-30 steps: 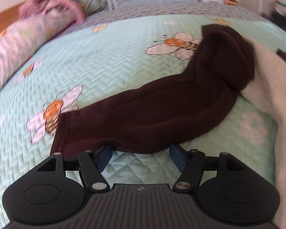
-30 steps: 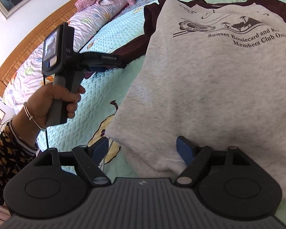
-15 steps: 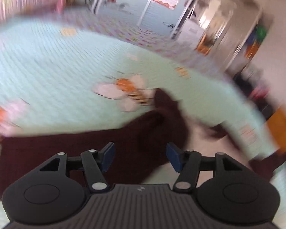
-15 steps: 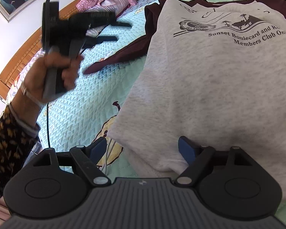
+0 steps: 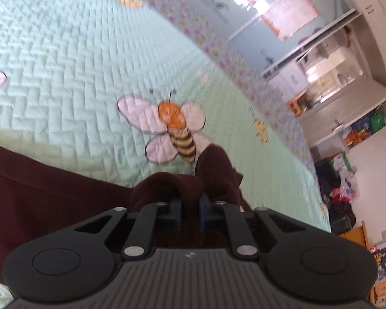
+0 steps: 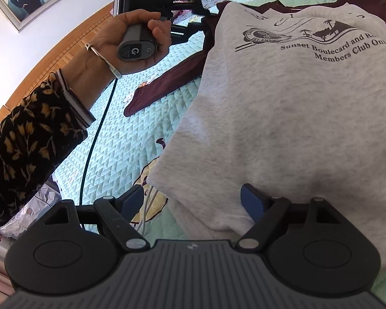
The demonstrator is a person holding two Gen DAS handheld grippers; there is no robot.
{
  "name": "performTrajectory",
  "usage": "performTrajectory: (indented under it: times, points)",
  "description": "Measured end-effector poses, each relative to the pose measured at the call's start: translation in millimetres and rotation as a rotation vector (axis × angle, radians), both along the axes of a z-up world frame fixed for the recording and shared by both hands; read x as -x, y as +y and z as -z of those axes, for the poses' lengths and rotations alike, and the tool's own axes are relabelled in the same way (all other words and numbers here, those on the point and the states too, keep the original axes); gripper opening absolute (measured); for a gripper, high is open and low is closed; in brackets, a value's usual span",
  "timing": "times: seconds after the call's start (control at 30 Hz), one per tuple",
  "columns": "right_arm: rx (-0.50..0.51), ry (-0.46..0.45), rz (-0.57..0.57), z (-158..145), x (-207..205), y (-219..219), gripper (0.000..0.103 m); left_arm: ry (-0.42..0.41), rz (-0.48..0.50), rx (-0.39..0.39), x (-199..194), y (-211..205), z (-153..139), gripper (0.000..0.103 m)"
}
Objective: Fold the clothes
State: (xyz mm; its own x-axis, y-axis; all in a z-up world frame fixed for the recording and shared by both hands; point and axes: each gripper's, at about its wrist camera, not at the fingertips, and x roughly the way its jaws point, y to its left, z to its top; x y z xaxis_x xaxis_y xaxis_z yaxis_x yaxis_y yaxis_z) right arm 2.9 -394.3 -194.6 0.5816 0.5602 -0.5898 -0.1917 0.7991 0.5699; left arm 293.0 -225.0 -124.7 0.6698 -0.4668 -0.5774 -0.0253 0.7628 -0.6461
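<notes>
While the right gripper [image 6: 193,200] gapes beside the shirt [image 6: 296,118], the left gripper [image 5: 190,212] pinches its sleeve [image 5: 64,195].

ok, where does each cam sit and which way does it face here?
Left wrist: on the left hand-held gripper, facing across the bed quilt; its fingers pinch the maroon sleeve.
Right wrist: on the right hand-held gripper, facing the grey shirt; open fingers and the person's left hand show.
Shared: sleeve, quilt, left hand-held gripper.

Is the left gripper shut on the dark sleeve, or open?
Shut on it. The left gripper has its fingers close together, with a bunch of the sleeve pinched between them.
</notes>
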Motion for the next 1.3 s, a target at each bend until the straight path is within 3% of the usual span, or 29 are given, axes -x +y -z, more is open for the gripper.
performTrajectory:
  times: [0.13,0.23,0.4,0.5,0.57,0.7,0.8,1.0,1.13,1.2,1.3]
  points:
    - [-0.012,-0.002,0.002,2,2,-6,0.083,-0.118,-0.052,-0.008,30,23,-31,0.007]
    - [-0.017,0.001,0.007,2,2,-6,0.083,-0.288,-0.097,-0.027,65,46,-72,0.007]
    - [-0.024,0.006,0.015,3,1,-5,0.083,-0.424,-0.136,-0.193,106,68,-102,0.006]
    - [-0.019,0.005,0.014,3,0,-3,0.083,-0.343,-0.136,-0.305,109,69,-73,0.006]
    - [-0.013,0.009,0.012,2,-1,-2,0.083,-0.257,-0.132,-0.34,111,71,-44,0.006]
    - [-0.009,0.035,0.013,0,-6,1,0.083,-0.09,-0.038,-0.325,125,65,15,0.006]
    - [-0.017,0.054,0.016,0,-10,1,0.083,-0.049,0.004,-0.295,138,60,37,0.007]
    - [-0.019,0.067,0.021,0,-13,0,0.083,-0.032,-0.063,-0.122,160,100,28,0.017]
    - [-0.019,0.065,0.021,1,-12,-2,0.083,-0.088,-0.109,-0.109,172,119,0,0.02]
    - [-0.019,0.062,0.021,0,-10,-2,0.083,-0.127,-0.089,-0.098,166,114,-16,0.021]
    - [-0.016,0.06,0.022,0,-8,-3,0.083,-0.173,-0.031,-0.108,145,95,-33,0.032]
